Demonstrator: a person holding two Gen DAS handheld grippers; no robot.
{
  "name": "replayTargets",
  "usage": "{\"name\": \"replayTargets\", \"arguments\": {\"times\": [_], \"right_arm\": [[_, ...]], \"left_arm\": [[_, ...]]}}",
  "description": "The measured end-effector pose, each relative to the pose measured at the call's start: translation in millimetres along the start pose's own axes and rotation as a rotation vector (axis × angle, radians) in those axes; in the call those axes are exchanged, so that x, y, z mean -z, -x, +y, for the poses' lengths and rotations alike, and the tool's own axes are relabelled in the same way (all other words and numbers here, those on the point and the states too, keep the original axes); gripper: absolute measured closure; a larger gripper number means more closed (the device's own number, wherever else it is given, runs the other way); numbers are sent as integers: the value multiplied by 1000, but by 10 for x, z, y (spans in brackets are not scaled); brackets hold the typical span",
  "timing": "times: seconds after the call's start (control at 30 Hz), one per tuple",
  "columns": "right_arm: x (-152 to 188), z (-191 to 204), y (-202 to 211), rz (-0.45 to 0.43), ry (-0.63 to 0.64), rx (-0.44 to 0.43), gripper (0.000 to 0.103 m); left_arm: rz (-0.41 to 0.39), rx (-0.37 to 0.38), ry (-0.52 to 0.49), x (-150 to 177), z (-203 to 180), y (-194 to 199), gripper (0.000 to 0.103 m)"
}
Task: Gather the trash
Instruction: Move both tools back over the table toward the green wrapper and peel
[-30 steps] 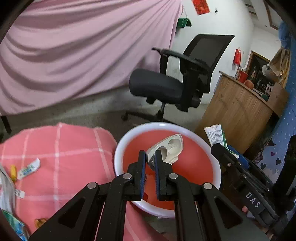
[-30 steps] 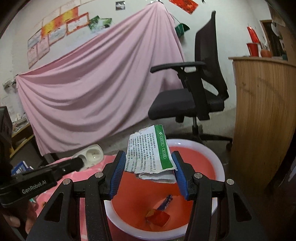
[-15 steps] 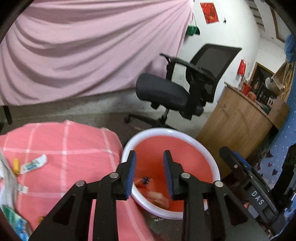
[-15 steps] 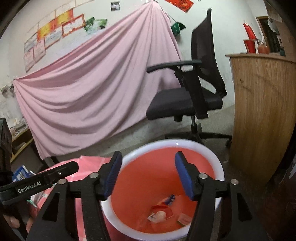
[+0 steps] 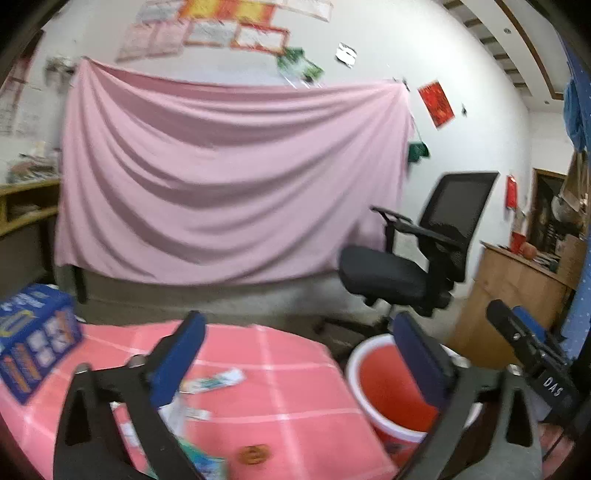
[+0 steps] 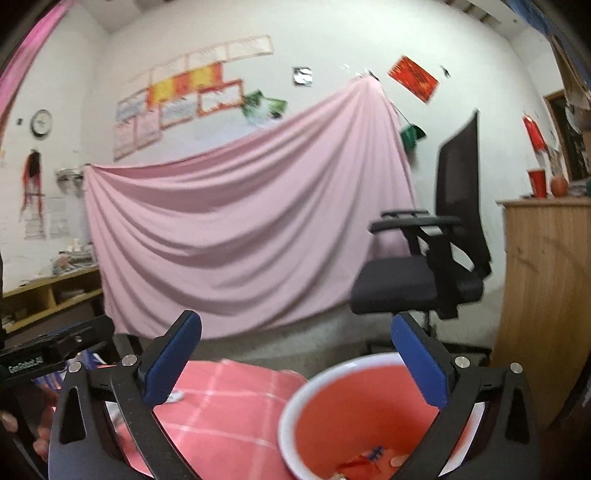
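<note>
Jaws of left gripper (image 5: 303, 354) and right gripper (image 6: 295, 350) opening, empty, near red basin (image 6: 291, 417)

Even, soft indoor light with no glare or hard shadows. Both fisheye views bow straight lines and darken to black at the corners. Motion blur smears the wall posters (image 5: 236, 22) and the office chair (image 6: 436, 266).

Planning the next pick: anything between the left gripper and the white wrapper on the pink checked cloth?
Nothing visible. The left gripper, jaws opening and empty, looks straight at the white wrapper on the pink checked cloth; no object between them.
</note>
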State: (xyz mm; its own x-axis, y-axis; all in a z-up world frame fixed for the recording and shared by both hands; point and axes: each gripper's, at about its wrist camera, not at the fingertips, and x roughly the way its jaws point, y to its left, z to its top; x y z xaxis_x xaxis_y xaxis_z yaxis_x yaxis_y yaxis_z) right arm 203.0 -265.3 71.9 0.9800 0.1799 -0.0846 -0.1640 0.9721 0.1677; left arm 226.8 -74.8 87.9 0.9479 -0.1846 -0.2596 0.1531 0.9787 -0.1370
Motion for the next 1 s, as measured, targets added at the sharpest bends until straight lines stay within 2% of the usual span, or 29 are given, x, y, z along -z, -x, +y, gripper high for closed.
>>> {"name": "replayTargets", "arguments": {"times": [0.23, 0.5, 0.7, 0.9, 1.0], "right_arm": [[23, 444, 60, -49, 44, -112, 0], [223, 982, -39, 10, 196, -211, 0], [426, 1222, -207, 121, 271, -251, 0], [701, 1361, -455, 318, 339, -249, 0], [741, 1348, -554, 382, 331, -253, 0]], "left_arm": [[-71, -106, 34, 168, 510, 444, 1], [-78, -200, 36, 435, 983, 752, 1], [1, -219, 47, 642, 1154, 753, 1], [141, -232, 76, 744, 1242, 545, 1], [193, -219, 101, 788, 1267, 464, 1]]}}
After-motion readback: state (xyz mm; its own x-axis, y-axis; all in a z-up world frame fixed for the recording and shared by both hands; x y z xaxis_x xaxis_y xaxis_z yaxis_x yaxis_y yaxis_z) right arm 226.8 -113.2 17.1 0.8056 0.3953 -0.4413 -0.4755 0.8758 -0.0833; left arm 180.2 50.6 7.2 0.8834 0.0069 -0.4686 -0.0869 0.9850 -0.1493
